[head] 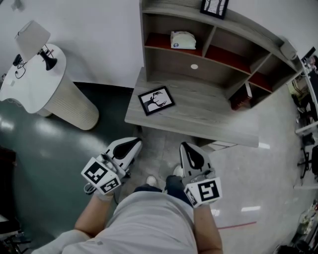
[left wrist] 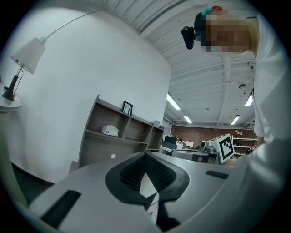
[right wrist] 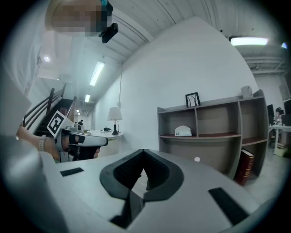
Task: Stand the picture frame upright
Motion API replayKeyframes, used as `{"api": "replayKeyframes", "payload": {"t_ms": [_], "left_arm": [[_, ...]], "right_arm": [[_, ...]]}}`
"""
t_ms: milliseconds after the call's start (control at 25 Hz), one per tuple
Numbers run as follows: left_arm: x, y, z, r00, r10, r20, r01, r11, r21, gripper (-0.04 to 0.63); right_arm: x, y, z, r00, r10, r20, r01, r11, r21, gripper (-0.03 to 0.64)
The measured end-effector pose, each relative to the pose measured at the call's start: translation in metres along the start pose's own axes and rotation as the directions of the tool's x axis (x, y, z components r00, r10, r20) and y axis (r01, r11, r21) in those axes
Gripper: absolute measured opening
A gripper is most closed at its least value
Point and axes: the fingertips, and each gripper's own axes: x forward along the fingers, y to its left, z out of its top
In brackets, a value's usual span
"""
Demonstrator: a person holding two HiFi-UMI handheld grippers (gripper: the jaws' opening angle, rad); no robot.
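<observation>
A black picture frame (head: 156, 100) with a deer print lies flat near the left front corner of the grey desk (head: 208, 121). Both grippers hang low in front of the desk, near the person's body and well short of the frame. My left gripper (head: 134, 144) is shut and holds nothing; its jaws meet at the tip in the left gripper view (left wrist: 145, 155). My right gripper (head: 184, 147) is shut and empty as well, its jaws touching in the right gripper view (right wrist: 144, 152). The flat frame is hidden from both gripper views.
A shelf unit (head: 164, 64) stands at the back of the desk with a white object (head: 182, 39) inside, a red book (head: 242, 102) at the right and a second small frame (head: 214, 7) upright on top. A round white table (head: 35, 87) with a lamp (head: 32, 35) stands at the left.
</observation>
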Motion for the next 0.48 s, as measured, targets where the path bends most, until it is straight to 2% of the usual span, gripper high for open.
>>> {"api": "replayKeyframes", "payload": {"t_ms": [280,480], "left_arm": [[0.016,0.036,-0.002,0.999,0.039,-0.006,-0.039,0.999,-0.026,0.015],[0.041,0.065,-0.003,0.996,0.081,-0.026,-0.081,0.996,-0.032,0.015]], "right_arm": [[0.037,-0.032,-0.011,1.0,-0.013,-0.014,0.015,0.995,0.094,0.018],[0.076,-0.064,-0.012,0.999,0.007,-0.033,-0.004,0.995,0.095,0.018]]}}
